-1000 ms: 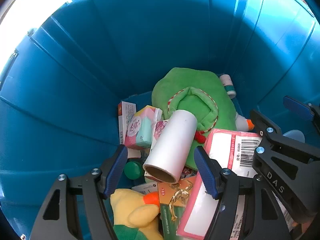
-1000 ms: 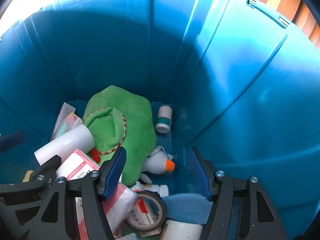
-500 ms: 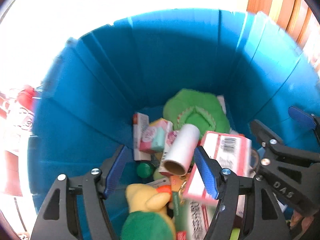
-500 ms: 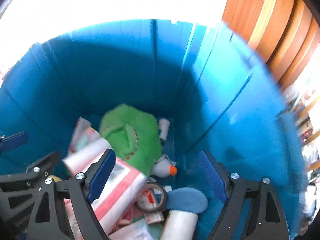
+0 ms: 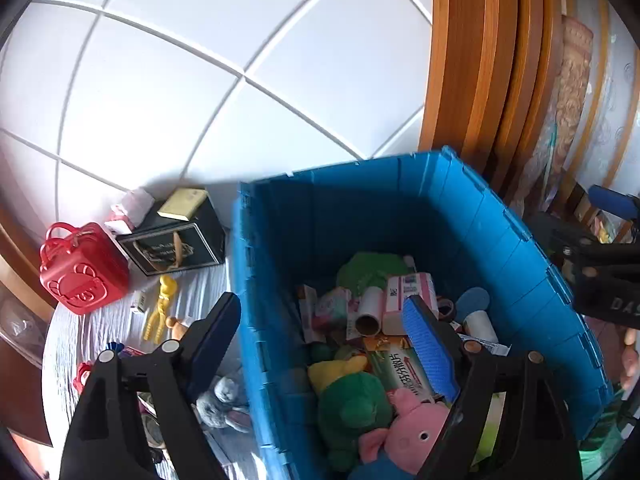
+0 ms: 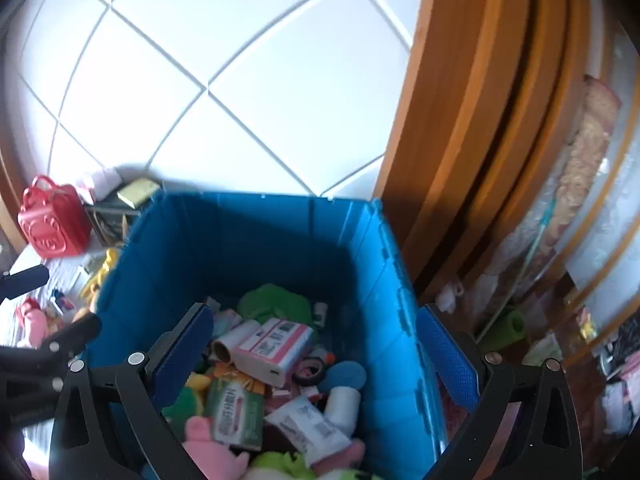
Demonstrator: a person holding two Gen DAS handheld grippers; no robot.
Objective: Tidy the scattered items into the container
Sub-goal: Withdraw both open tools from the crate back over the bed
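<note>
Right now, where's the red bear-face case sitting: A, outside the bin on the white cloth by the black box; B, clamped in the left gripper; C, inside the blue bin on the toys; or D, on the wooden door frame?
A: the red case stands outside the blue bin, on the white cloth beside the black box.

White cloth-covered worktop (image 5: 100,324), crowded

Blue crate (image 5: 272,320) sits on it; beside that, a red bear-face case (image 5: 82,276), black box (image 5: 176,244), yellow toy (image 5: 160,308) and grey plush (image 5: 224,400).
</note>
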